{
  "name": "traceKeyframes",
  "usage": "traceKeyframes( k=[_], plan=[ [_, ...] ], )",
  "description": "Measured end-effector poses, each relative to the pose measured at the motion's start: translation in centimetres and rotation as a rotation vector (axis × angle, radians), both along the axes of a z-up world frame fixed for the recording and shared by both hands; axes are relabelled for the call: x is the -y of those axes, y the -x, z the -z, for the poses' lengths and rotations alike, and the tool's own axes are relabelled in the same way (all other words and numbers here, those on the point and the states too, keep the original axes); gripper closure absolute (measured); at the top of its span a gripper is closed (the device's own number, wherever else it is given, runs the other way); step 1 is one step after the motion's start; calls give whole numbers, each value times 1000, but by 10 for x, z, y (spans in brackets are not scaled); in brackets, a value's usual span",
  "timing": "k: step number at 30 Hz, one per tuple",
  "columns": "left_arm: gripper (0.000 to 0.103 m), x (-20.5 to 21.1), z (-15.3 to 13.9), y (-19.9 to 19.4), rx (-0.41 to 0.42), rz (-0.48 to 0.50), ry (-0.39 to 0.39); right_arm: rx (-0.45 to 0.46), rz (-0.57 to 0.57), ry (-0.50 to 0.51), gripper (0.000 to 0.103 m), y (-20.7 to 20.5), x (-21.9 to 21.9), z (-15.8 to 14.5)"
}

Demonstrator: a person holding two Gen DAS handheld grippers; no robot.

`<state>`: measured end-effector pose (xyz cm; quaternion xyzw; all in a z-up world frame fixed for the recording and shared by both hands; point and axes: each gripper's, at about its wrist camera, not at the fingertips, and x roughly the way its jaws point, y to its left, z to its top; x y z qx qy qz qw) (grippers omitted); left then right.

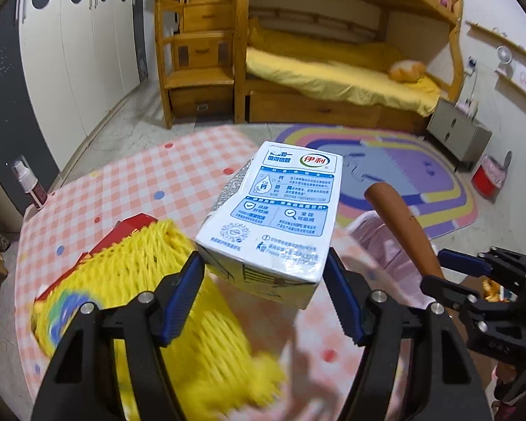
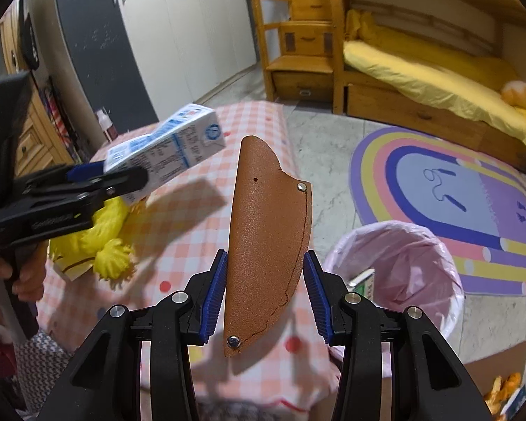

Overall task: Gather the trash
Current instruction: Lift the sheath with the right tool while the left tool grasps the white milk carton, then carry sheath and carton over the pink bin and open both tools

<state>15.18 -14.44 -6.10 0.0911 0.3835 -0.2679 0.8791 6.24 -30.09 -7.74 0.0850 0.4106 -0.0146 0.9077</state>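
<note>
1. Holding a milk carton (image 1: 270,224) in my left gripper (image 1: 264,280); its blue pads sit wide apart against the carton's lower sides, at centre frame above the checked tablecloth (image 1: 115,189).
2. My right gripper (image 2: 265,289) clamps a brown leather sheath (image 2: 268,238), which stands upright at centre frame.
3. The pink-lined bin (image 2: 396,266) sits lower right of the sheath.
4. Yellow netting (image 1: 179,301) lies lower left, below the carton.
</note>
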Motion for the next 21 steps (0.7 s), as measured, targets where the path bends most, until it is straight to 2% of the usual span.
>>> traceKeyframes(
  k=[5, 10, 15, 21],
  plan=[
    [36, 15, -12, 45, 20, 25, 60, 20, 81, -13, 59, 41, 24, -8],
    [36, 48, -8, 79, -14, 92, 100, 22, 188, -21, 59, 84, 55, -6],
    [36, 95, 4, 95, -55, 191, 82, 9, 266, -35, 59, 112, 80, 3],
    [35, 136, 17, 95, -75, 242, 59, 21, 313, -114, 59, 119, 112, 16]
  ],
)
